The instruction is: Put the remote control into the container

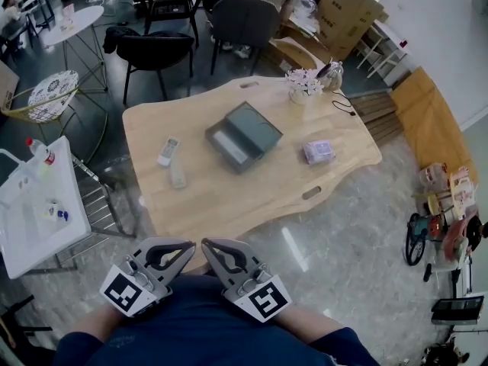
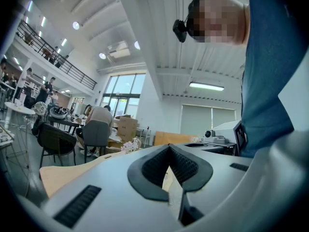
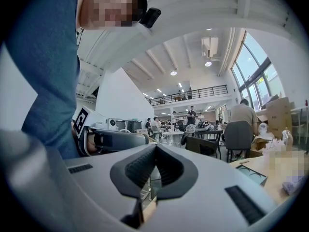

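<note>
Left hand-held gripper (image 1: 188, 245) and right hand-held gripper (image 1: 207, 243) side by side nr the torso, short of the table (image 1: 229, 200) edge. Jaws pressed together on both, nothing btwn. White remote control (image 1: 168, 151) flat on table, left of the grey container (image 1: 244, 136) and apart from it, well away from both grippers. Purple packet (image 1: 319, 152) right of container.

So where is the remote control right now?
Head view: the remote control lies on the left half of the table, left of the grey container, a pale oblong item just beside it.
</note>
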Demonstrator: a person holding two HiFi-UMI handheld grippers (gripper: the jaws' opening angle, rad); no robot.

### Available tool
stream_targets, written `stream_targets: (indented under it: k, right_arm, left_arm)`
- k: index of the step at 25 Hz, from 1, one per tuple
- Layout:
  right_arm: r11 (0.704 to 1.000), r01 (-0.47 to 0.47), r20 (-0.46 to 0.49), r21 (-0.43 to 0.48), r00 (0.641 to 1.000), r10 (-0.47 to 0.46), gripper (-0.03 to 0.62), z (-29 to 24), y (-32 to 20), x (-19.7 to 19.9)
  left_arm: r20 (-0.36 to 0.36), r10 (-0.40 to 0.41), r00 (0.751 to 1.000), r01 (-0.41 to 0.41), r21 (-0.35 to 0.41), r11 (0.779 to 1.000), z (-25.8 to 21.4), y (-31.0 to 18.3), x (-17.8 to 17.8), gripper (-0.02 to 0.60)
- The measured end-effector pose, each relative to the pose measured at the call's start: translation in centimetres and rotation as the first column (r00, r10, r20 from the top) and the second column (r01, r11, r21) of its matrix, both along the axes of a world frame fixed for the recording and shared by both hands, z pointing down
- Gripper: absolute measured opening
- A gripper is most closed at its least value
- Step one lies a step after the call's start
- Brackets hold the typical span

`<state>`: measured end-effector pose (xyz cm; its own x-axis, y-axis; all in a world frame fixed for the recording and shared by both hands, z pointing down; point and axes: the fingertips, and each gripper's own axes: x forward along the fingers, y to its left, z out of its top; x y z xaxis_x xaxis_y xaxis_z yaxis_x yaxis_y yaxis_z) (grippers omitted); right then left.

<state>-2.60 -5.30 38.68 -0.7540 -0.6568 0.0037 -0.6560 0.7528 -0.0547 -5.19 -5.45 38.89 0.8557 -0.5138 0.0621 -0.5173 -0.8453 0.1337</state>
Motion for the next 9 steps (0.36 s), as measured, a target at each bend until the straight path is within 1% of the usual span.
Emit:
stream_targets:
  k: [9]
  right_arm:
    - [1.0,0.006,0.003,-0.005,1.0,-0.006,0.017,0.24,-0.15,-0.16]
  left_arm:
    - [-0.001,-0.003,1.0,0.003,-0.004,1.0,0.1,-0.13,-0.03,0.012]
